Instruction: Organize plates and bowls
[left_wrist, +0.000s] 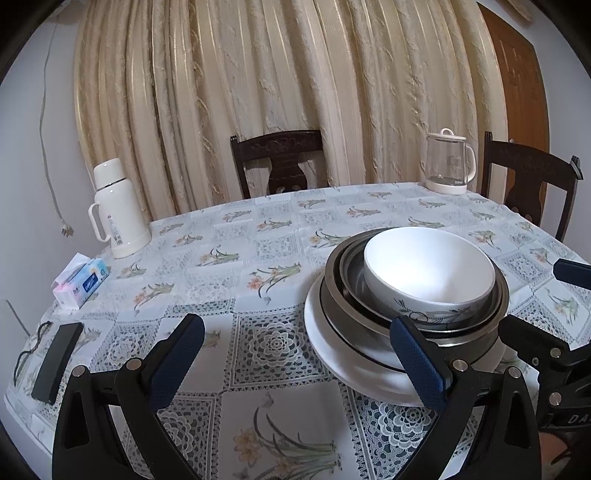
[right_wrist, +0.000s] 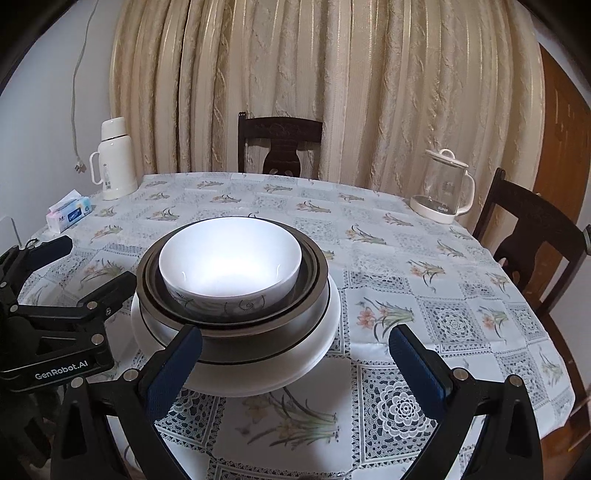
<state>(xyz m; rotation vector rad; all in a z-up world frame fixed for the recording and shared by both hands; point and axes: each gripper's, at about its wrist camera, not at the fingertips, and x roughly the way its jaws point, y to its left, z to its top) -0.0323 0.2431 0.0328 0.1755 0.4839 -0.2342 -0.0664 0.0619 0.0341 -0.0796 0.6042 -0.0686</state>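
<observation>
Jaws spread wide and empty, left gripper (left_wrist: 297, 354) and right gripper (right_wrist: 295, 363) flank stacked dishes: white bowl (right_wrist: 231, 258) atop metal bowls (right_wrist: 236, 317) on white plate (right_wrist: 325, 332), frame center.

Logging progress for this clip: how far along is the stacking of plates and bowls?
Looks done: white bowl sits nested in metal bowls on the white plates. In hand: nothing; left gripper and right gripper are open. Left: no loose dishes visible.
</observation>
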